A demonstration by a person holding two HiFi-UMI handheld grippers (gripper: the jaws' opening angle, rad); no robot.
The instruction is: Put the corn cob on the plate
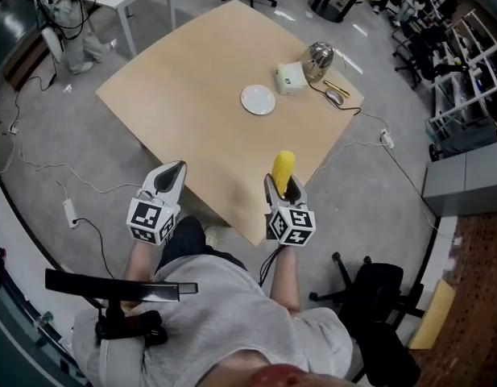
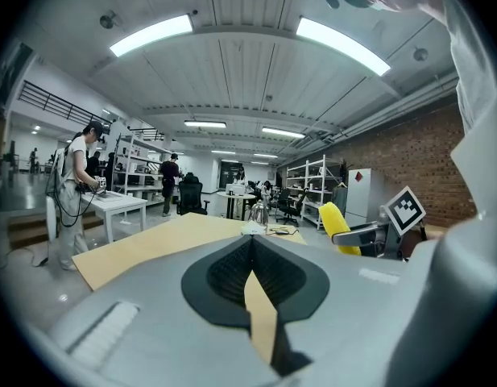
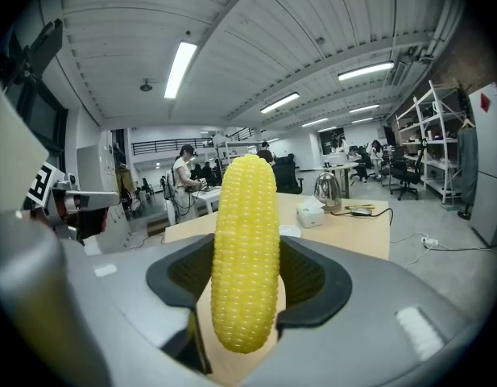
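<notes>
Carry step: my right gripper clamps the corn cob upright, knobbly yellow kernels between dark ribbed pads, over the near edge of the smooth wooden table. My left gripper is pressed closed on nothing. Next, I judge, comes a reach toward 12 o'clock to the round white plate, well apart.

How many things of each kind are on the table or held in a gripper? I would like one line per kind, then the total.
corn cob: 1
plate: 1
kettle: 1
white box: 1
mouse: 1
thin yellow stick: 1
Total: 6
</notes>
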